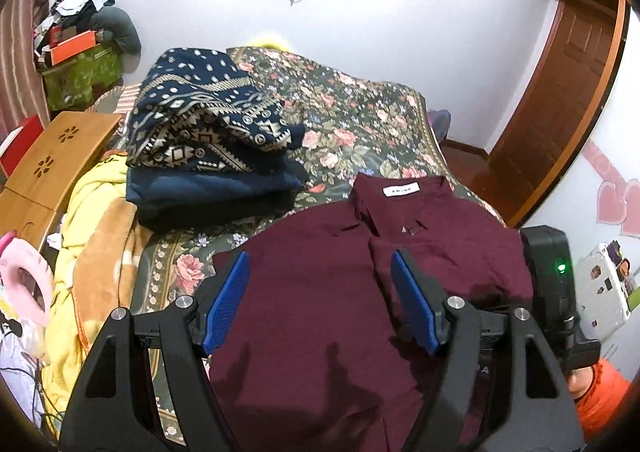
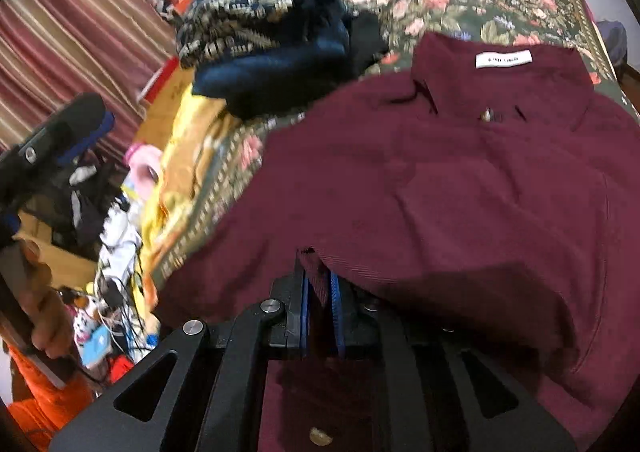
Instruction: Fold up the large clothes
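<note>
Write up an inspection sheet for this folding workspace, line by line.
Surface: bed with floral bedspread.
Job's things: maroon shirt spread flat, collar label up; stack of folded clothes beside it, patterned navy garment on top.
Clutter: yellow blanket, wooden lap desk, pink ring-shaped item, boxes in a corner.
Grippers: left gripper jaws open above the shirt, holding nothing; right gripper jaws shut on a fold of shirt fabric.
Cables: tangled wires beside the bed; cords under the wall screen.
Surroundings: white walls, wooden door, striped curtain.
</note>
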The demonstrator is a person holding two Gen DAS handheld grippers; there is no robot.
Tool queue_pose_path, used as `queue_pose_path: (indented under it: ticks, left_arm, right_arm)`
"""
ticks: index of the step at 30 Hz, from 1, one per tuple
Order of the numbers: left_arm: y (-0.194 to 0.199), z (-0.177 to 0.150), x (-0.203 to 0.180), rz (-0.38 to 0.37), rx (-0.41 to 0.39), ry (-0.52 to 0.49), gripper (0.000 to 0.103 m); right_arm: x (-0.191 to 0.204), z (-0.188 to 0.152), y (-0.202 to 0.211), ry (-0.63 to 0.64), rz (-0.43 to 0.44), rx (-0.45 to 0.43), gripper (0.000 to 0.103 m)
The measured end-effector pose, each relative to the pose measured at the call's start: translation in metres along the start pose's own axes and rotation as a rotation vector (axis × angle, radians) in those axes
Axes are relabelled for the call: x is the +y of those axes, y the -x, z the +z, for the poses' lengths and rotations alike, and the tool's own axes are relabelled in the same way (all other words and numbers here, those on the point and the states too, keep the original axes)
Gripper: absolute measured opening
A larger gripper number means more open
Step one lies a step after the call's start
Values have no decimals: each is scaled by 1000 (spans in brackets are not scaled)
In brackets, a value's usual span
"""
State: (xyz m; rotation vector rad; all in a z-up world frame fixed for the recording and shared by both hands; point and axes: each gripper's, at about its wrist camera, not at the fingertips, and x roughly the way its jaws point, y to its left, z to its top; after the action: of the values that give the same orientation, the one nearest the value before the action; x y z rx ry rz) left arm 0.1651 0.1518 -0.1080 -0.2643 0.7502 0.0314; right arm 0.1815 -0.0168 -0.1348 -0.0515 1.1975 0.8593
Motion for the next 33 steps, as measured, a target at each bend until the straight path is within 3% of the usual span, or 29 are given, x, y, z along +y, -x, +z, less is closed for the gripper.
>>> queue_pose_path:
  ticks: [5,9,14,17,23,27,33]
  left_arm:
    - [-13,-2,-26,-5,32,-67,72]
    - [-21,-4,-56,-4,49,-167,72]
    - [-35,-11,-105,5,72,-324,72]
    - [-46,-20,-129,-1,98,-397,72]
    - [-74,-44,-170,-28,161,-511,73]
    - [-92,-53,-182,-70,218,-519,72]
    - [-93,-57,-196,-70,232,-554,71]
  right_arm:
    - [-3,-5,29,14,23,1,14]
    - [-19,-13,78,18,-24,-127,19]
    - [-58,-34,139,-48,-148,-310,48]
    - [-82,-47,164,-97,-236,-378,50]
    - [-123,-65,187,-222,-351,-415,51]
    - [-145,-77,188,-298,-363,-414,51]
    - [-166,-95,179,-380,-369,-375,51]
